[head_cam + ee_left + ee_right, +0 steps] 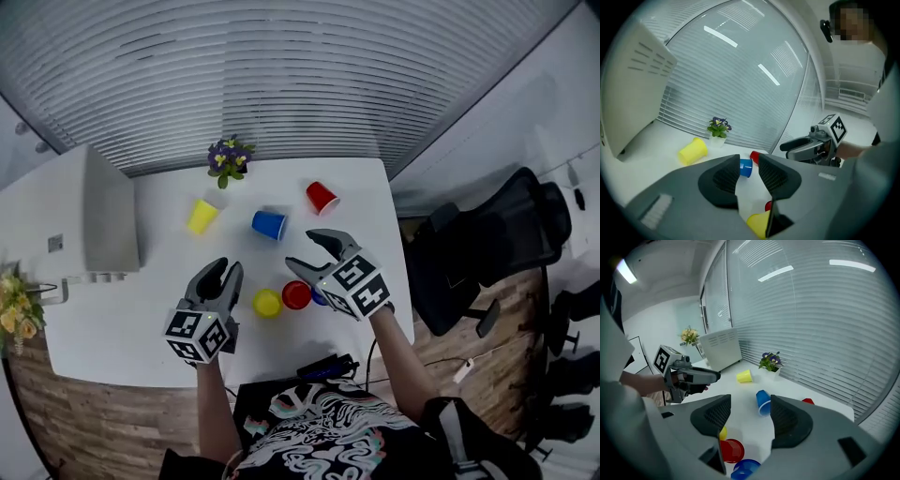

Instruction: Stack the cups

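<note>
I'm hovering my left gripper and right gripper, jaws released, empty; the standing red cup is sitting nearest the right one.

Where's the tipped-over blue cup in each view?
Head view: blue cup, just left of centre.
Left gripper view: blue cup, low centre, seen past the jaws.
Right gripper view: blue cup, low centre, seen past the jaws.
Shared landmark: flower pot, behind the cup.

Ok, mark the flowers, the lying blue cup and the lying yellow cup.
flowers (229, 156): head view, on the blossoms.
lying blue cup (268, 225): head view, side wall.
lying yellow cup (202, 217): head view, side wall.
</note>
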Tool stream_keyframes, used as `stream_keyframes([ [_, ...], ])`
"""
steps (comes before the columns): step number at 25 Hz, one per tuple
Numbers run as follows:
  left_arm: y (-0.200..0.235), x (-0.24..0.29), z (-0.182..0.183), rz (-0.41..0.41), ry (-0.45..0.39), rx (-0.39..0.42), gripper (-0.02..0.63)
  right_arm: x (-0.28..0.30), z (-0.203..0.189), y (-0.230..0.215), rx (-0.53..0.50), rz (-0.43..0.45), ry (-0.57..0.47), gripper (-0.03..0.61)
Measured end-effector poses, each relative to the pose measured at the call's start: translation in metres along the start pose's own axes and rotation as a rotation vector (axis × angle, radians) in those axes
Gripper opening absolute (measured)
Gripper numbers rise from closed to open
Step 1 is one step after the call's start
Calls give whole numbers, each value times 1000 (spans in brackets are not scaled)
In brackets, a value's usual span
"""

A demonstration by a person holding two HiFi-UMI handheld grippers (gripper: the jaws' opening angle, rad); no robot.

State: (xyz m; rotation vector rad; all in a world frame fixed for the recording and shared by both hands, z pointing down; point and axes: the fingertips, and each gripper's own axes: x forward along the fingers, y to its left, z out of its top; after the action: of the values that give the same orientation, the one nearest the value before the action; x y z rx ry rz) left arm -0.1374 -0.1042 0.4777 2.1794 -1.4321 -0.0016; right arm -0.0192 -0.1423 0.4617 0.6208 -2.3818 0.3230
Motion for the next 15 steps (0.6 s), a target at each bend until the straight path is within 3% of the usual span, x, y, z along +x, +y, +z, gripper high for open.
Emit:
stream_keyframes([
  [2, 8, 6, -1, -4, 7, -22, 126, 11, 2, -2, -12, 7, 26, 265],
  [5, 17, 14, -10, 7, 58, 11, 156, 26, 4, -6, -35, 15, 66, 267],
  [15, 30, 36, -24, 3, 147, 40, 156, 67, 8, -21, -115, 38, 179, 278],
])
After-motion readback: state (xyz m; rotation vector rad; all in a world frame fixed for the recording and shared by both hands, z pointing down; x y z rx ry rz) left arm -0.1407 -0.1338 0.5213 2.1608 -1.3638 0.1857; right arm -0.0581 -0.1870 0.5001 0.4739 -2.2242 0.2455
